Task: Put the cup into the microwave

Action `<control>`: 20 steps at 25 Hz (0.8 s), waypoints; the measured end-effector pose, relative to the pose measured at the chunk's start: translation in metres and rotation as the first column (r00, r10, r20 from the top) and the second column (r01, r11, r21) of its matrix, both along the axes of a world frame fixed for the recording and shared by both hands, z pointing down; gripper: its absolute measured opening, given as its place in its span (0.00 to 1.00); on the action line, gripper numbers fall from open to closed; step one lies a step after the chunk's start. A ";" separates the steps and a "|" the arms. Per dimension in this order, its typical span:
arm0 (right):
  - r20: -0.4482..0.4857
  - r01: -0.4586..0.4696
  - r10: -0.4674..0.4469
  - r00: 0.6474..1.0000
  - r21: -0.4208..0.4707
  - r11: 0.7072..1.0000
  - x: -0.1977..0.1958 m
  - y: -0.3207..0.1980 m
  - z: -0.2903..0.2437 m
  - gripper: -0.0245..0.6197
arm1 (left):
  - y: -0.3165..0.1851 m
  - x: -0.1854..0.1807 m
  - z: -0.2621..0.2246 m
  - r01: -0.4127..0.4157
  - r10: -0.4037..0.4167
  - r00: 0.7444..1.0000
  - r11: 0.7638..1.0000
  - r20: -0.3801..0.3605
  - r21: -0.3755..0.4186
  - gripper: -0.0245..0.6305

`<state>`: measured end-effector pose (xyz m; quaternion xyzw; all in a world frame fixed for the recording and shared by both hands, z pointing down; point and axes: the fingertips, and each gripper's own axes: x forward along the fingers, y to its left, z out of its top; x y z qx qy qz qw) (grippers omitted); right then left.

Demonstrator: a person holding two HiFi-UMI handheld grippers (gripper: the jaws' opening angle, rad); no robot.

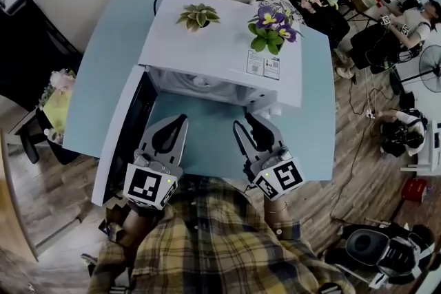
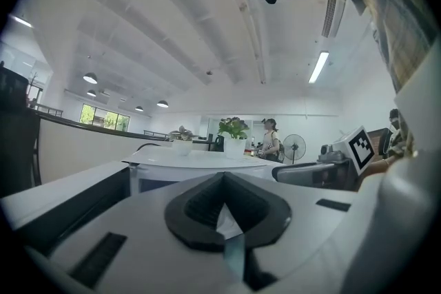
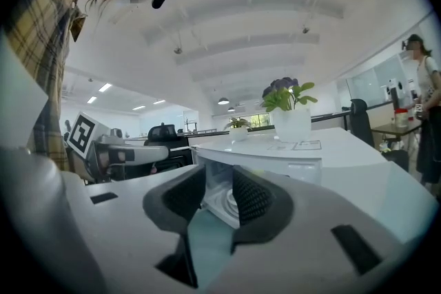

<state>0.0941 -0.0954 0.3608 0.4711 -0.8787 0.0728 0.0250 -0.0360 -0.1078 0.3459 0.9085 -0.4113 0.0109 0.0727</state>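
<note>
Shows a white microwave [image 1: 220, 51] on a pale blue table [image 1: 110, 65], with its door [image 1: 127, 127] swung wide open toward the left of the head view. Carries two potted plants on its top: a green-leaved plant [image 1: 198, 16] toward the left and a purple-flowered plant [image 1: 272, 27] toward the right, just behind two printed labels [image 1: 264, 65].

Contains the cup [image 3: 230, 202], seen in the right gripper view as a pale round shape deep in the lit cavity. Gives no finer detail of the cup, too small and dim there.

Sets both grippers side by side over the bare table in front of the open cavity, both pointing roughly level toward it.

Presents the left gripper [image 1: 180, 122] with tips pressed together, leaving only a sliver of light between the bowed pads and pinching nothing.

Presents the right gripper [image 1: 242, 122] with jaws spread and empty, framing the cavity and the cup in the gap without touching either.

Includes, at the lower edge of the head view, a person's plaid shirt [image 1: 220, 244] behind the two marker cubes.
</note>
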 end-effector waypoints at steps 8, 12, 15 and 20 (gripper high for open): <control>0.026 -0.031 0.031 0.999 -0.006 1.000 -0.004 0.002 -0.002 0.10 | -0.001 -0.009 0.004 -0.010 0.010 1.000 1.000 -0.008 -0.023 0.03; 0.026 -0.038 0.039 0.999 -0.018 0.999 -0.007 0.004 0.000 0.06 | 0.000 -0.012 0.005 -0.023 0.022 1.000 0.999 -0.011 -0.030 0.03; 0.030 -0.041 0.042 0.999 -0.025 0.999 -0.010 0.004 0.002 0.04 | 0.000 -0.014 0.005 -0.030 0.030 0.999 0.999 -0.014 -0.032 0.03; 0.018 -0.049 0.049 0.999 -0.024 0.999 -0.012 0.004 0.002 0.04 | 0.000 -0.017 0.006 -0.038 0.037 0.999 0.999 -0.019 -0.034 0.03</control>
